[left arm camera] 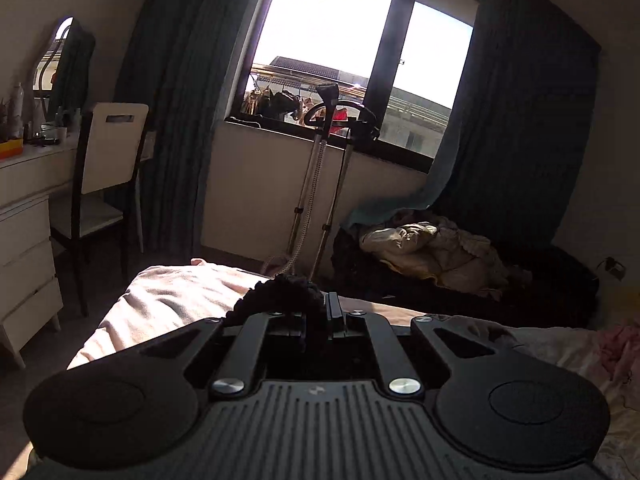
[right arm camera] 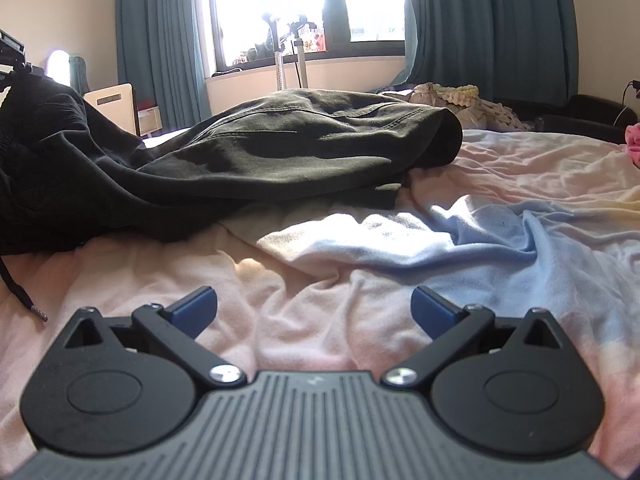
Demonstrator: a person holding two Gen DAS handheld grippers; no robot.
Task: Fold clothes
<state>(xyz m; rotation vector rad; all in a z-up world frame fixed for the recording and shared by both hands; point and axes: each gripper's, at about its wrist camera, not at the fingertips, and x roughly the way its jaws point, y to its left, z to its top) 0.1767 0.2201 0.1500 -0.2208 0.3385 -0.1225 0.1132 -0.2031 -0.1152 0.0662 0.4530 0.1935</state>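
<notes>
Sprawls rumpled across the bed (right arm camera: 500, 184): dark trousers (right arm camera: 280, 148), mid-fold by the look. Left claw (left arm camera: 316, 312) clamped on their dark cloth (raised). Right claw (right arm camera: 314, 306) gaping, empty; probably needs the opposite edge.

A: Where is the left wrist camera looking from?

B: It is sitting behind the left claw (left arm camera: 316, 320), raised above the bed (left arm camera: 168, 300), facing the window (left arm camera: 340, 40) ahead.

A: And the right one?

B: It is skimming low over the blanket (right arm camera: 320, 320) behind the right claw (right arm camera: 314, 308), also facing the window (right arm camera: 280, 4).

A: What are both sharing?

B: The window, the curtains (left arm camera: 176, 100), the steamer stand (left arm camera: 320, 168) and the chair (left arm camera: 108, 148) beyond each claw.
</notes>
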